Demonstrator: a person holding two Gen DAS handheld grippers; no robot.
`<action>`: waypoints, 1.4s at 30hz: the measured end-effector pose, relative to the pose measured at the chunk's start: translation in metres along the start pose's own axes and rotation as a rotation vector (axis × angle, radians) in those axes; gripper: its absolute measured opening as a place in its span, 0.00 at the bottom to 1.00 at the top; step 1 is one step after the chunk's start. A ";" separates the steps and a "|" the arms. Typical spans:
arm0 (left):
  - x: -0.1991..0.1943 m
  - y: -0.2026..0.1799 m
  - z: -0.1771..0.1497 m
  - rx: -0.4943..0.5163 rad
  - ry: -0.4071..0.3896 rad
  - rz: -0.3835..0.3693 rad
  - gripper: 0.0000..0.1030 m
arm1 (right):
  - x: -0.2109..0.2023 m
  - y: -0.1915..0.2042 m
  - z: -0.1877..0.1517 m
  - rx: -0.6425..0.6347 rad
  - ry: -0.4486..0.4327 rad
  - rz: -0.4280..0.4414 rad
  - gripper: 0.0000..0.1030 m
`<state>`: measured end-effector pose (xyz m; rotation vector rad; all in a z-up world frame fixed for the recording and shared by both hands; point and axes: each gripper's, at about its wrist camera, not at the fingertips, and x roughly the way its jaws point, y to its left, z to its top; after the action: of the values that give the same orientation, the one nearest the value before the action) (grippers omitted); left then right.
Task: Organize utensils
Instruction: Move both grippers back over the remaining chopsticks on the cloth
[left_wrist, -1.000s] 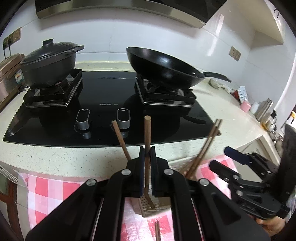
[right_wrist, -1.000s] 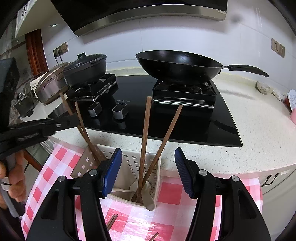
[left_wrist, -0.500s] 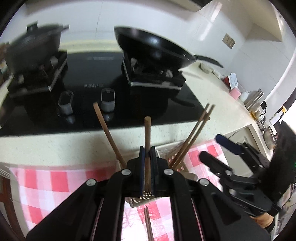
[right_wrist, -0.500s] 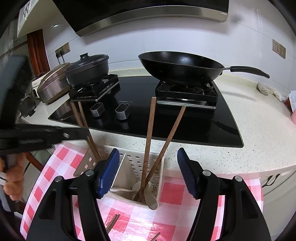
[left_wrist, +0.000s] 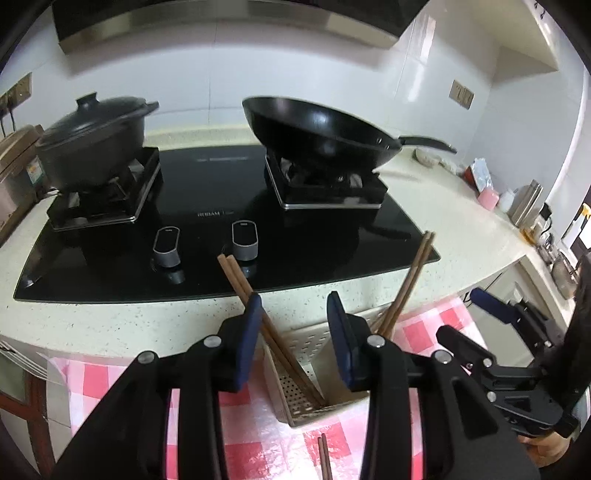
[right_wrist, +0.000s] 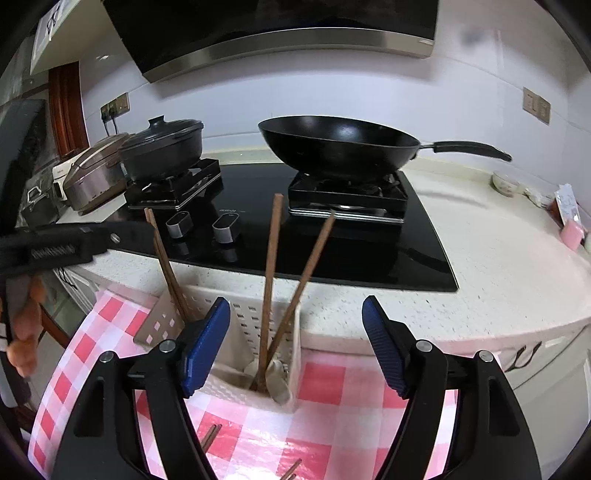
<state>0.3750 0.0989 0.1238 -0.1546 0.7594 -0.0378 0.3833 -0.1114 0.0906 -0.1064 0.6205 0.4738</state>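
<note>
A white perforated utensil caddy (left_wrist: 314, 369) stands on the red-checked cloth (left_wrist: 96, 384). Two brown chopsticks (left_wrist: 255, 306) lean in its left compartment and another pair (left_wrist: 410, 280) leans at its right. My left gripper (left_wrist: 295, 339) is open and empty just above the caddy. In the right wrist view the caddy (right_wrist: 258, 325) holds chopsticks (right_wrist: 170, 269) at left, plus two wooden handles (right_wrist: 271, 280) and white spoons (right_wrist: 277, 376) in the right compartment. My right gripper (right_wrist: 295, 347) is open and empty in front of it. Loose chopsticks (left_wrist: 324, 458) lie on the cloth.
A black stove top (left_wrist: 207, 221) lies behind, with a lidded pot (left_wrist: 92, 144) at left and a wok (left_wrist: 321, 133) at right. Jars and packets (left_wrist: 487, 184) stand along the right counter. A rice cooker (right_wrist: 92, 177) sits at far left.
My left gripper has opened and let go of the wooden stick it held, which now rests in the caddy's left compartment. The right gripper has barely moved.
</note>
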 end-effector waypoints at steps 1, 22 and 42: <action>-0.007 0.000 -0.004 -0.003 -0.017 -0.001 0.35 | -0.003 -0.003 -0.005 0.006 -0.002 -0.004 0.68; 0.020 -0.021 -0.250 -0.012 0.114 -0.076 0.15 | -0.026 -0.023 -0.224 0.181 0.210 -0.015 0.69; 0.055 -0.042 -0.259 0.074 0.183 0.002 0.13 | -0.005 0.007 -0.230 0.167 0.269 -0.062 0.69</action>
<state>0.2372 0.0198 -0.0926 -0.0801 0.9394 -0.0793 0.2531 -0.1614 -0.0930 -0.0306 0.9157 0.3479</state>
